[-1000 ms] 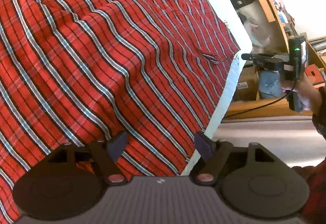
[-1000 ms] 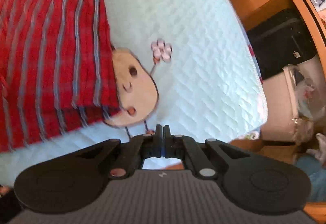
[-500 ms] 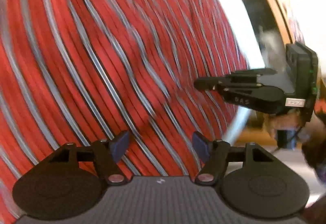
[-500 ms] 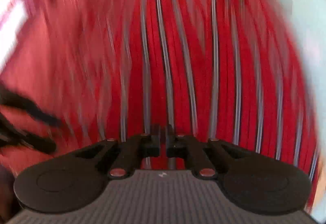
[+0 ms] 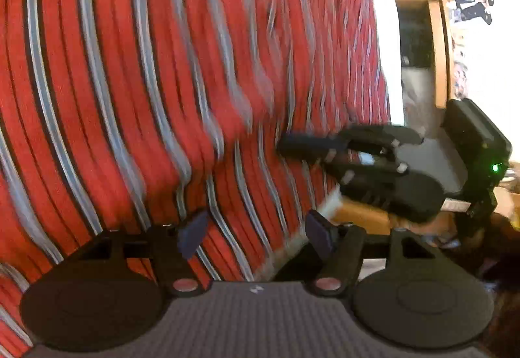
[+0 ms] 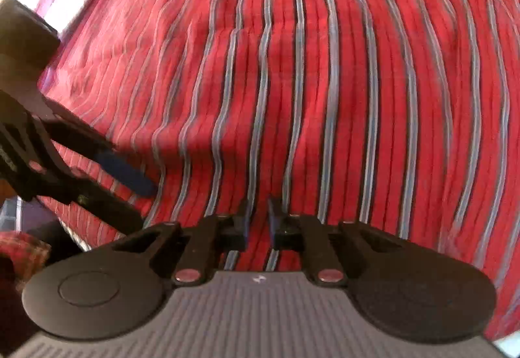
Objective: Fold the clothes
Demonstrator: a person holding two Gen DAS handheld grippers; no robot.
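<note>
1. Two grippers converge over one red striped garment (image 6: 325,81).
2. Right gripper (image 6: 258,221): jaws have just been opening to a narrow slit, with nothing pinched; cloth lies directly beneath.
3. Left gripper (image 5: 253,228): jaws wide, empty, with the garment's near edge just below.
4. Advice: seat both pads on that hem before closing.

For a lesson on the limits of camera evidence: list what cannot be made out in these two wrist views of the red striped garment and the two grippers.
- Left wrist view: motion blur smears the red striped garment; its weave and folds are unreadable.
- Both views: the garment runs past the frame edges, so its type and outline stay unknown.
- Right wrist view: the left gripper is cut off by the left edge.
- Left wrist view: the right gripper is blurred; whether it touches cloth is unclear.
</note>
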